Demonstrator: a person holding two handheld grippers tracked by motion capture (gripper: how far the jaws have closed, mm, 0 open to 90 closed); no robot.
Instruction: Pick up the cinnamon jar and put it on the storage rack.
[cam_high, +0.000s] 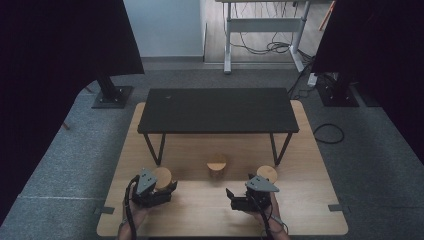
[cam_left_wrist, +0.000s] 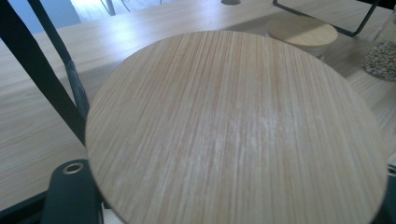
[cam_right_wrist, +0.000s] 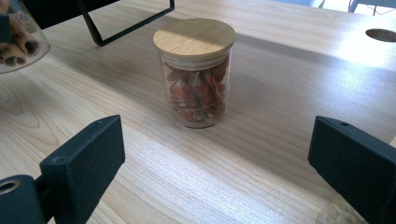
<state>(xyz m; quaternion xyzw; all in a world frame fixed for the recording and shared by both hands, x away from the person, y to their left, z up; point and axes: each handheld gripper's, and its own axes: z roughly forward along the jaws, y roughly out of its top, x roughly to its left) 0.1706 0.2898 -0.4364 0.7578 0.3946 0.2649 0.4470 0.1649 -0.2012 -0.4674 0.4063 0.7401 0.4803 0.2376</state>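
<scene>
Three glass jars with round wooden lids stand on the wooden table (cam_high: 300, 210). My left gripper (cam_high: 162, 183) is shut on the left jar (cam_high: 161, 176), whose lid (cam_left_wrist: 233, 126) looms large between its jaws in the left gripper view; cinnamon sticks show inside this jar (cam_right_wrist: 16, 39). The middle jar (cam_high: 216, 165), holding red dried chillies (cam_right_wrist: 196, 70), stands free ahead of my right gripper (cam_right_wrist: 215, 140). That right gripper (cam_high: 239, 187) is open, with bare table between its pads. The right jar (cam_high: 267, 173), with pale seeds (cam_left_wrist: 383, 58), stands just behind it.
A low black shelf on thin metal legs (cam_high: 217, 110) spans the far half of the table, its legs (cam_high: 160, 147) close behind the jars. A round hole (cam_right_wrist: 380, 34) is cut in the tabletop. Grey carpet surrounds the table.
</scene>
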